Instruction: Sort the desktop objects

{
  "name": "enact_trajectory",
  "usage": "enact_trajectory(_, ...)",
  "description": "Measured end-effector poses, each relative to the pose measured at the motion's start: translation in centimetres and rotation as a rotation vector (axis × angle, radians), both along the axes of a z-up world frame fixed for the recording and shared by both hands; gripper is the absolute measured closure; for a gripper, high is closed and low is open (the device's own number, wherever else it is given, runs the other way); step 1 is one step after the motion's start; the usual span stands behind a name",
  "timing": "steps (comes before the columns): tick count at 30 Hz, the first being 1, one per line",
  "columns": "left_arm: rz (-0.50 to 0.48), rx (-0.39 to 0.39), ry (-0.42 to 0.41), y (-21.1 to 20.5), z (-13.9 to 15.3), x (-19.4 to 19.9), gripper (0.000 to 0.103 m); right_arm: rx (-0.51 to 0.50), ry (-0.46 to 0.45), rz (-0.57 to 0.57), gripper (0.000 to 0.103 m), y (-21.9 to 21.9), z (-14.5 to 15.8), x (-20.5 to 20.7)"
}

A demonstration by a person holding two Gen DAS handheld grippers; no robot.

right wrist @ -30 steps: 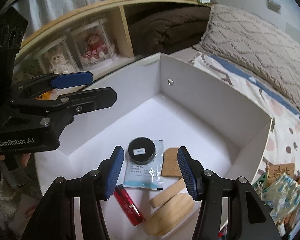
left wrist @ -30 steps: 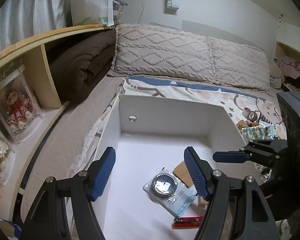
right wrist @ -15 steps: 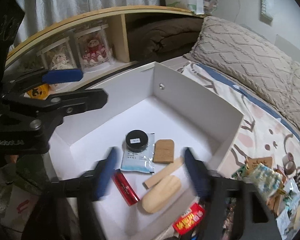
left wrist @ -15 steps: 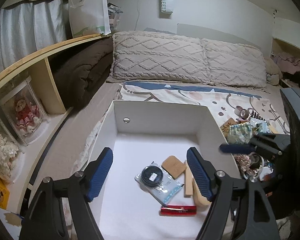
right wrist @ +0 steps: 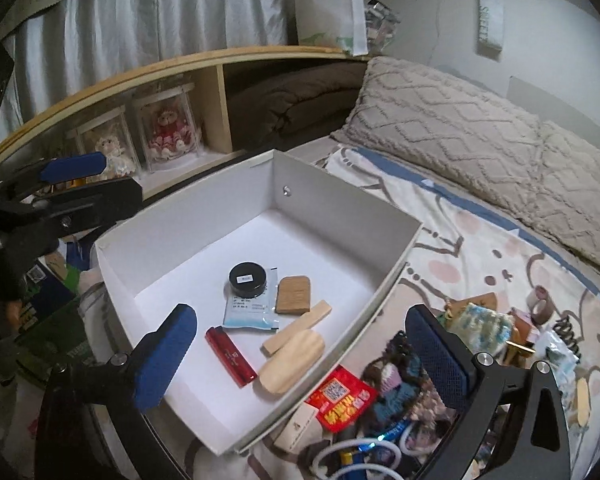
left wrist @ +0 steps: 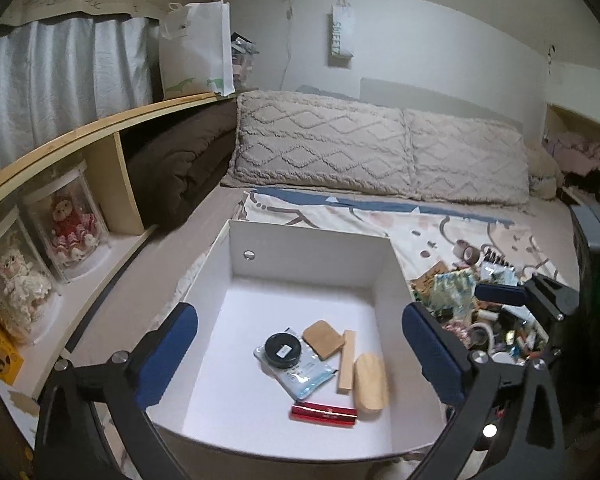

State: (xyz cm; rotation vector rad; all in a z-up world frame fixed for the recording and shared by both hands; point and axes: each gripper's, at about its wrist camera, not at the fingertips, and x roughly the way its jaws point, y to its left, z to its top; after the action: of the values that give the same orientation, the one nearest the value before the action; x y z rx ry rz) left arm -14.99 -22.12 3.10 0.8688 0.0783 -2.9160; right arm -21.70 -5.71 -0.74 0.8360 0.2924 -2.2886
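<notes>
A: Where are the sorted things now?

B: They lie inside the white box (left wrist: 308,258), near its front right part: a black round tin (left wrist: 283,350) on a pale blue packet (left wrist: 300,374), a brown wooden piece (left wrist: 323,339), a light wooden stick (left wrist: 347,361), an oval wooden piece (left wrist: 370,382) and a red case (left wrist: 324,413).

A: And the grippers?

B: The left gripper (left wrist: 300,356) hangs over the box, its jaws are opening wide and nothing is between the pads. The right gripper (right wrist: 300,354) is the same: jaws opening, nothing held. It stands over the right wall of the box.

A: What is left to sort?

B: A heap of small objects (right wrist: 384,392) on the bed cover, just outside the right wall. I can make out a red snack packet (right wrist: 342,398) and rolls of tape (right wrist: 540,304); the rest is too mixed to name.

A: Which hand is nearer to the heap?

B: I judge the right one. The heap lies below and to the right of its fingers, and the red packet is almost under them. Its long side runs slanted to the box wall, so I think the wrist must turn a little before closing. The left gripper is farther, with the box between.
</notes>
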Motion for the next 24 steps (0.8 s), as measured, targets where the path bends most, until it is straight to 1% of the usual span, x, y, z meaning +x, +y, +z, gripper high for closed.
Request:
enact_trajectory(9,0.048,0.0,0.071,1.6,2.4,3.9,0.0,-0.035,0.076,-0.038,0.0,3.8,2.8,3.3)
enact_trajectory(15,0.082,-0.03,0.111,3.0,3.4,6.7,0.0,-0.052,0.127,-0.059,0.0,6.7,4.4,6.2)
enact_trajectory(20,0.062,0.001,0.135,4.2,4.3,9.2,0.0,-0.068,0.159,-0.082,0.0,8.8,5.3,8.3)
enact_trajectory(24,0.072,-0.028,0.146,5.4,4.8,11.2,0.0,-0.081,0.18,-0.103,0.0,10.4,5.8,9.8)
